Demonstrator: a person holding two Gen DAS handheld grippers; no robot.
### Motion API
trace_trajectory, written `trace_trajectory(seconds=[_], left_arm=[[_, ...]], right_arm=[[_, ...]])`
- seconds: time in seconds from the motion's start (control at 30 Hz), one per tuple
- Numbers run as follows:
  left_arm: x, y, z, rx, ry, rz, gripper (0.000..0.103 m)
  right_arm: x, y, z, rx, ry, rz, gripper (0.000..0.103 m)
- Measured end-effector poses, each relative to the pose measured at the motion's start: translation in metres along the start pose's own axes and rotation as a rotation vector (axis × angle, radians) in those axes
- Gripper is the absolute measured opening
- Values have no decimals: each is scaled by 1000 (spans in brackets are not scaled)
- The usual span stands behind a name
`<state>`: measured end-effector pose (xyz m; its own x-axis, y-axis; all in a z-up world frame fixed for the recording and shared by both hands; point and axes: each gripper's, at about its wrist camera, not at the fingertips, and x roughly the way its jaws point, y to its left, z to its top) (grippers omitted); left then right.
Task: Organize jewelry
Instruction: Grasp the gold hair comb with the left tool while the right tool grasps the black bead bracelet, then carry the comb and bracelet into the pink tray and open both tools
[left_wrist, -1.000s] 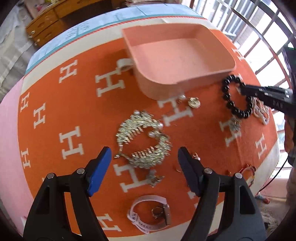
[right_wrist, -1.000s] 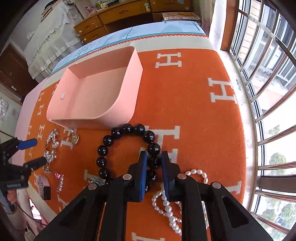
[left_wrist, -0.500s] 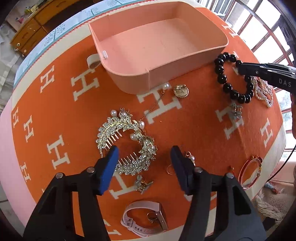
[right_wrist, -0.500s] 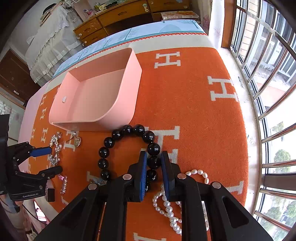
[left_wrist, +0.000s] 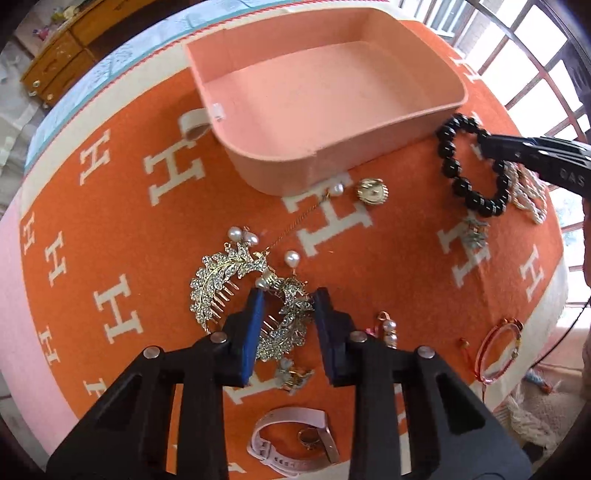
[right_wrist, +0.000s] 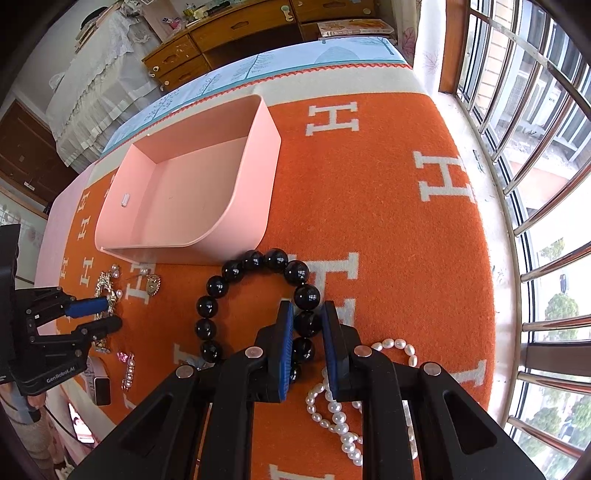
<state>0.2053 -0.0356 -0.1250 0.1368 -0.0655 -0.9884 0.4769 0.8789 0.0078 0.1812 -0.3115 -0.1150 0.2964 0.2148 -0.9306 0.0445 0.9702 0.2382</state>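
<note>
Hair comb (left_wrist: 284, 321), the sparkly gold one on the orange blanket (left_wrist: 406, 258) just in front of the empty pink tray (left_wrist: 332, 162), now sits between the left gripper (left_wrist: 286, 302) jaws, which were wide a second ago and are closing, while the right gripper (right_wrist: 307, 325) stays clamped on the black bead bracelet (right_wrist: 255, 295), so both look about ready to lift.

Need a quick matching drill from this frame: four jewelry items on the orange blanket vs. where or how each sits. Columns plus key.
Items:
1. black bead bracelet
2. rhinestone hair comb
3. pink watch
4. pearl necklace

Places:
A. lies under the right gripper, beside the black beads
B. between the closing jaws of the left gripper
C. one bead pinched by the right gripper, next to the pink tray
D. at the blanket's near edge, behind the left gripper's fingertips

Pairs: 1-C, 2-B, 3-D, 4-A
</note>
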Motion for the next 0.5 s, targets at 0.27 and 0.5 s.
trace_trajectory(seconds=[0.27,0.5], left_arm=[[-16,12,-8,-86,-58,-23,21],[-49,17,-20,-121,-126,-37,21]], right_arm=[[-10,3,-7,2,-24,-3,15],[-49,16,-6,-11,-94,37,15]])
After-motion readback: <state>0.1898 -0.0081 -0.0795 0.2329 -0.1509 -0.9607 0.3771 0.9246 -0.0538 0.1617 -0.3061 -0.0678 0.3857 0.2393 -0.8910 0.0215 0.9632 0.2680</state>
